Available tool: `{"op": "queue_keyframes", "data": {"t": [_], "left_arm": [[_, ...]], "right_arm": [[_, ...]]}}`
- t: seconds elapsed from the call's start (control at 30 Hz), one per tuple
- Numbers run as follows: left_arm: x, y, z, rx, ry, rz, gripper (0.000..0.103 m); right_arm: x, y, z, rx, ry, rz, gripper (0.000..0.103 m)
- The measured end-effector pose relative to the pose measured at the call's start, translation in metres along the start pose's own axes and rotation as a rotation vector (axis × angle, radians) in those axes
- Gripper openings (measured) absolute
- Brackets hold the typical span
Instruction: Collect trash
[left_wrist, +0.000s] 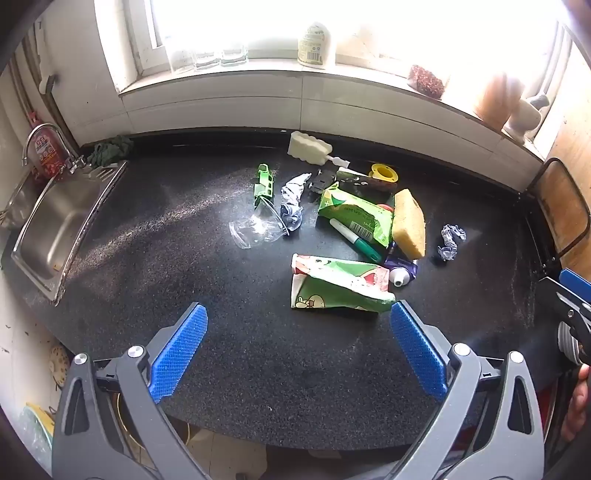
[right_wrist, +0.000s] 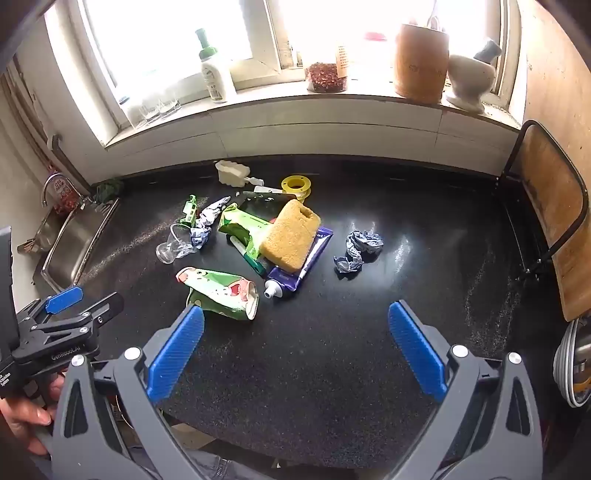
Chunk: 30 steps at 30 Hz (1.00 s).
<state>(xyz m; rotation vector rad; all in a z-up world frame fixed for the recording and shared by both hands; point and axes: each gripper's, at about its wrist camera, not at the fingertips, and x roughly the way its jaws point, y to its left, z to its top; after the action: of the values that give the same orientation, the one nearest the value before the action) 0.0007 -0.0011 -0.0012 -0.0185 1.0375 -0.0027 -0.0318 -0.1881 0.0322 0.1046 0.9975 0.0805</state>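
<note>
A pile of litter lies mid-counter. A crumpled green and pink carton (left_wrist: 338, 286) (right_wrist: 219, 291) lies nearest me. Behind it are a green wrapper (left_wrist: 354, 214) (right_wrist: 242, 227), a green marker (left_wrist: 354, 240), a yellow sponge (left_wrist: 408, 223) (right_wrist: 290, 236), a toothpaste tube (left_wrist: 402, 273) (right_wrist: 299, 267), a clear plastic cup (left_wrist: 258, 230) (right_wrist: 173, 243) and crumpled paper (left_wrist: 293, 201) (right_wrist: 205, 225). A second paper ball (left_wrist: 450, 242) (right_wrist: 358, 249) lies apart on the right. My left gripper (left_wrist: 297, 352) and right gripper (right_wrist: 295, 352) are open and empty, above the counter's front.
A steel sink (left_wrist: 61, 229) (right_wrist: 75, 243) with a tap is at the left. A white sponge brush (left_wrist: 310, 146), a green toy (left_wrist: 264, 184) and a yellow reel (right_wrist: 295, 186) lie behind the pile. Bottles and jars line the windowsill. A wooden chair (right_wrist: 554, 221) stands at the right.
</note>
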Motion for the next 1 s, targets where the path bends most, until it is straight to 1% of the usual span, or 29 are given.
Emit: {"op": "queue_keyframes", "data": {"t": [0.1, 0.13, 0.27, 0.3, 0.37, 1.0], "left_arm": [[0.0003, 0.0031, 0.0018, -0.011, 0.003, -0.018, 0.097], [0.0022, -0.0008, 0.0022, 0.000, 0.012, 0.000, 0.097], [0.0043, -0.0014, 0.0007, -0.005, 0.014, 0.014, 0.097], [0.0055, -0.0022, 0.0007, -0.006, 0.017, 0.013, 0.097], [0.0034, -0.0009, 0.0010, -0.015, 0.016, 0.007, 0.097], [0.0022, 0.0006, -0.0012, -0.021, 0.024, -0.001, 0.097]], "right_arm": [[0.0019, -0.0015, -0.0002, 0.006, 0.011, -0.005, 0.097], [0.0025, -0.0020, -0.0003, 0.008, 0.015, -0.004, 0.097], [0.0052, -0.0030, 0.0012, 0.012, 0.026, -0.005, 0.097], [0.0037, 0.0020, 0.0016, -0.005, 0.022, 0.009, 0.097], [0.0050, 0.0038, 0.0018, -0.013, 0.027, 0.007, 0.097], [0.0044, 0.0055, -0.0006, -0.018, 0.036, 0.011, 0.097]]}}
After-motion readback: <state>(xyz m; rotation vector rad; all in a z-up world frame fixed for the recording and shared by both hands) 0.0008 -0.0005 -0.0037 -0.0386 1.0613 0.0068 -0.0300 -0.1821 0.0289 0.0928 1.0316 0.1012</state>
